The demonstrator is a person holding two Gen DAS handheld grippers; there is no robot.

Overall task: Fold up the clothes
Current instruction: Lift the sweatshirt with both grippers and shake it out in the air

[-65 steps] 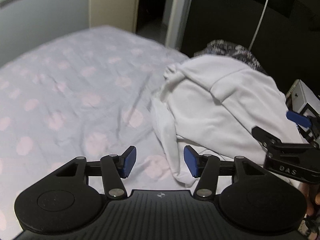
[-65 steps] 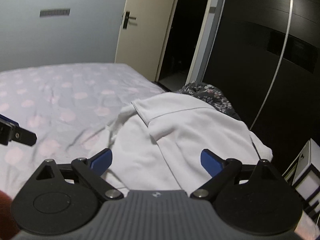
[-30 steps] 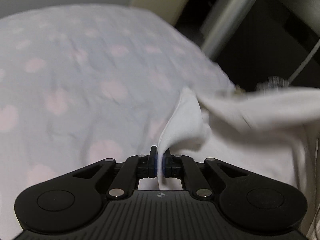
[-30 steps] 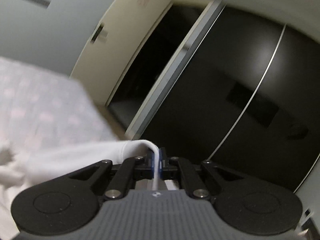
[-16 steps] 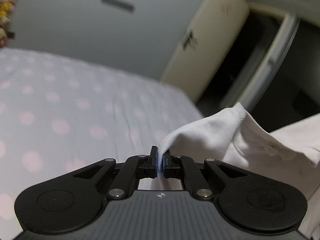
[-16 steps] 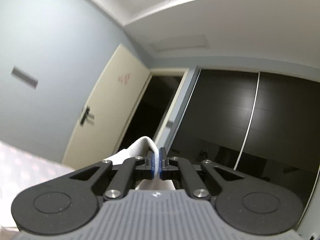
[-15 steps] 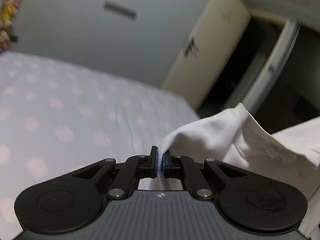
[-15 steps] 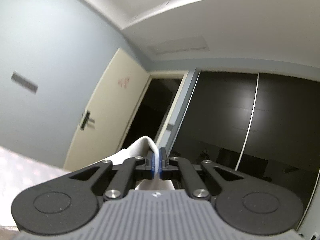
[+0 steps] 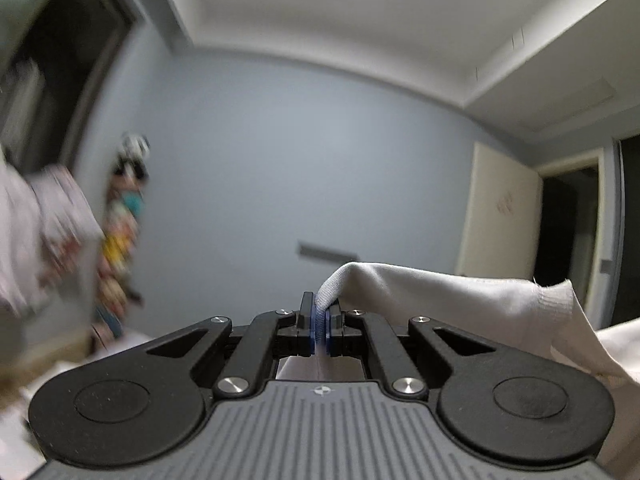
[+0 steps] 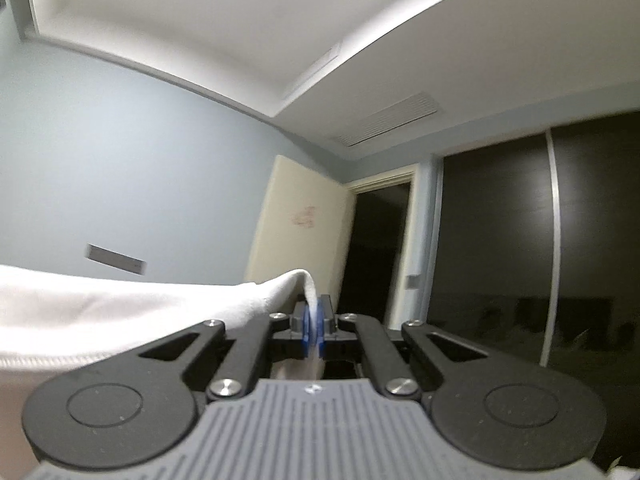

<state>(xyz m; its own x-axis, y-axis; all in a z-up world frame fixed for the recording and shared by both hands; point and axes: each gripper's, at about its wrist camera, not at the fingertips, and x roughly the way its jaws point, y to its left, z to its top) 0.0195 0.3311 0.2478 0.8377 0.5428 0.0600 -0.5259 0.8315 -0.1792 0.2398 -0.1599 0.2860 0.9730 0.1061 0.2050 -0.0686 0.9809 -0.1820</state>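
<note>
Two grippers, one in each of your hands, hold the same white garment (image 9: pixel 460 300) up in the air, and both cameras tilt upward toward pale blue walls and a white ceiling rather than toward any surface below. Your left gripper (image 9: pixel 320 330) has its blue pads pressed together on a ribbed edge of the cloth, which rises out of the pinch and runs off to the right. Your right gripper (image 10: pixel 314 330) is likewise clamped on a fold of the white garment (image 10: pixel 140 312), which leaves its pinch and stretches away to the left. Because each view shows the cloth heading toward the other hand, the garment seems to hang between the two, its long axis running roughly level from left hand to right hand, with the top edge held fairly taut. Holding it by two points like this most likely lets the rest drop under its own weight so the wrinkles fall out before it is laid flat for folding; the lower part is out of view, so how it hangs cannot be told. A cream door (image 10: pixel 300 232) stands open beside a dark doorway, and dark wardrobe panels (image 10: pixel 560 240) fill the right of the right-hand view. Blurred colourful items (image 9: pixel 120 220) sit against the wall at the left of the left-hand view.
</note>
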